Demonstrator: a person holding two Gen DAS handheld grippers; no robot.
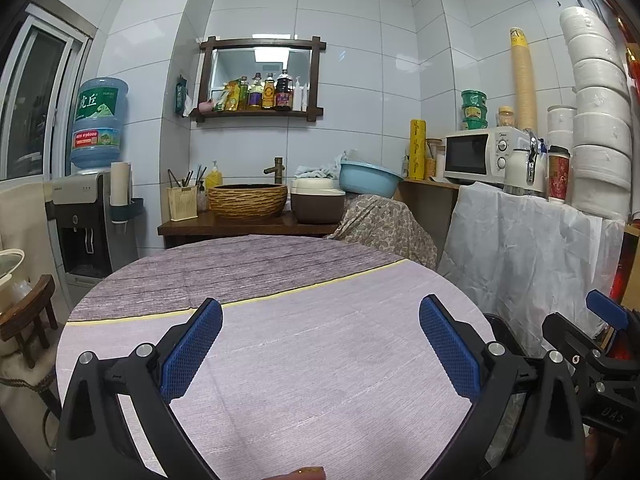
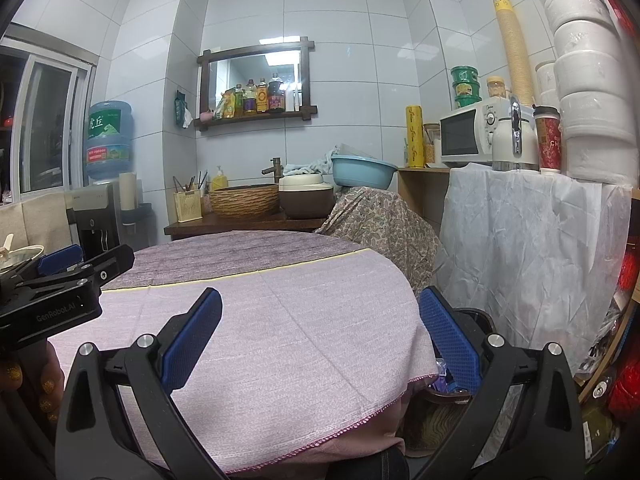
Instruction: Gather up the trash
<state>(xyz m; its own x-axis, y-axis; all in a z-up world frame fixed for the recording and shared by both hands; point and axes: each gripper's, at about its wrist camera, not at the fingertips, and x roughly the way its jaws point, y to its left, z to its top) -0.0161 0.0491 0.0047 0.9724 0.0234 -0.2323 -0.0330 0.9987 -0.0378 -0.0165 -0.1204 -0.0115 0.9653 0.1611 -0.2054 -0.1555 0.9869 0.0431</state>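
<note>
Claws are both hanging released, grasping nothing — left claw [image 1: 320, 344] and right claw [image 2: 320, 336] over the table [image 2: 280, 304]; keep scanning toward the bin [image 2: 476, 316] below its edge.

I held the left gripper [image 1: 320, 344] over the round table [image 1: 280, 360], jaws spread wide; the right gripper [image 2: 320, 336] hung past its edge, likewise agape.

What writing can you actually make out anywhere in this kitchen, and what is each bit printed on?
"虎丘": big white characters on the water jug.
"GenRobot.AI": on the left gripper, seen from the right camera.
"DAS": on the right gripper, seen from the left camera.
"CH": start of a cut-off word on the red paper cup.
Bottle labels, microwave dial marks and green noodle bowls: too small to read.
</note>
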